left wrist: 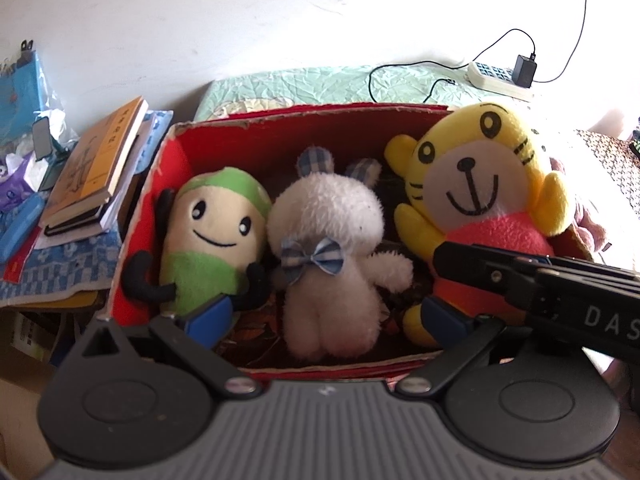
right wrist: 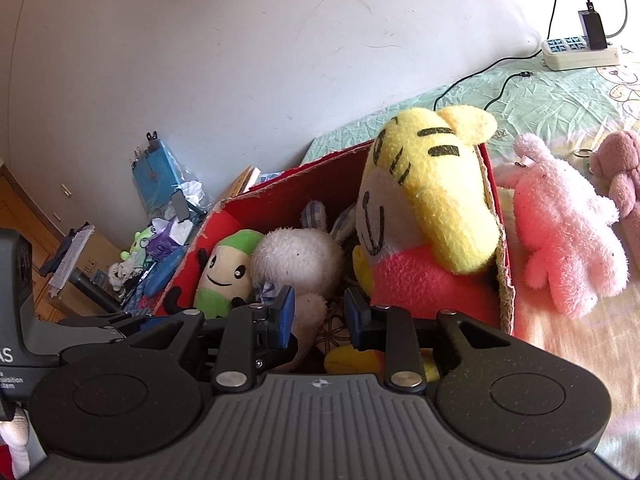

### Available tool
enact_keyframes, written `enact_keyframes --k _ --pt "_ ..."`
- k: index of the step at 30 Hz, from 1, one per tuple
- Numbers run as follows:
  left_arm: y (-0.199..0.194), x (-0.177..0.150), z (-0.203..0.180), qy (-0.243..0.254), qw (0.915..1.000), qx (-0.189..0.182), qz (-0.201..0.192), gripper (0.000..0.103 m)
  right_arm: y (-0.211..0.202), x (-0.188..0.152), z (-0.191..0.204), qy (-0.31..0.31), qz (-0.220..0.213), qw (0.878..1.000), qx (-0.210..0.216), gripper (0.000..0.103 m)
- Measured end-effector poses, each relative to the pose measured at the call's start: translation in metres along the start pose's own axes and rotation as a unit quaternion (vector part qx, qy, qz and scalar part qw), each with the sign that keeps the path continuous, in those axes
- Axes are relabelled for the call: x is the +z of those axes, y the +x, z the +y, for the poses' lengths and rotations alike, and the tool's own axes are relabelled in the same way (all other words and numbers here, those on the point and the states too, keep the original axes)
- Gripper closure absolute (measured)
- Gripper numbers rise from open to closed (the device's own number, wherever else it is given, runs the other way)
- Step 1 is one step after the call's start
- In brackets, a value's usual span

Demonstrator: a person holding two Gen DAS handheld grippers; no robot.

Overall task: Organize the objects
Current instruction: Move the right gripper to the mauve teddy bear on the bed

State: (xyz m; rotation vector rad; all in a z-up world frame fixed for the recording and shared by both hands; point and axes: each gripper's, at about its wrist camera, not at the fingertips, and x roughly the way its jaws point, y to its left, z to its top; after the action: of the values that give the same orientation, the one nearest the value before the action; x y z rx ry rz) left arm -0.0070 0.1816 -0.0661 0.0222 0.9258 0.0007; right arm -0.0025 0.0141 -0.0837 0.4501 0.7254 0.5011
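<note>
We hold our left gripper (left wrist: 326,316) level, its blue-padded fingers (left wrist: 208,320) spread wide with nothing between them. Our right gripper (right wrist: 320,316) reaches in from the right, crossing over the left one, its fingers (right wrist: 285,314) parted more narrowly and gripping nothing.

Three plush toys (left wrist: 324,256) side by side in red box (left wrist: 136,240)

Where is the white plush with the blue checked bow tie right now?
In both wrist views, the white plush sits mid-row inside the red box, between the green-capped plush and the yellow tiger plush.
</note>
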Motion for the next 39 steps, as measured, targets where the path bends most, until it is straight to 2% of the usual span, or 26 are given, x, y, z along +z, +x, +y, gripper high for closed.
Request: enact_keyframes --k 6,13,16,21,30,39 --pt "-0.01 0.0 -0.002 -0.017 0.9998 0.013 -0.003 0.003 -0.01 0.001 -0.006 0.005 -0.004 1.0 0.029 0.074" --pt "-0.031 0.001 -0.009 -0.047 0.9987 0.017 -0.009 0.003 -0.035 0.003 -0.024 0.028 -0.004 0.995 0.091 0.073" --pt "-0.041 0.005 -0.017 -0.057 0.9981 0.014 -0.017 0.003 -0.049 0.004 -0.034 0.029 -0.009 0.994 0.107 0.069" --pt "-0.057 0.013 -0.045 -0.053 0.9978 0.01 -0.038 0.003 -0.076 0.008 -0.058 0.044 -0.026 0.991 0.121 0.069" --pt "-0.069 0.027 -0.123 -0.011 0.9973 -0.019 -0.071 0.003 -0.113 0.013 -0.116 0.09 -0.041 0.991 0.091 0.069" --pt "-0.05 0.028 -0.204 0.048 0.9944 -0.058 -0.074 0.003 -0.14 0.015 -0.181 0.132 -0.044 0.99 0.035 0.068"
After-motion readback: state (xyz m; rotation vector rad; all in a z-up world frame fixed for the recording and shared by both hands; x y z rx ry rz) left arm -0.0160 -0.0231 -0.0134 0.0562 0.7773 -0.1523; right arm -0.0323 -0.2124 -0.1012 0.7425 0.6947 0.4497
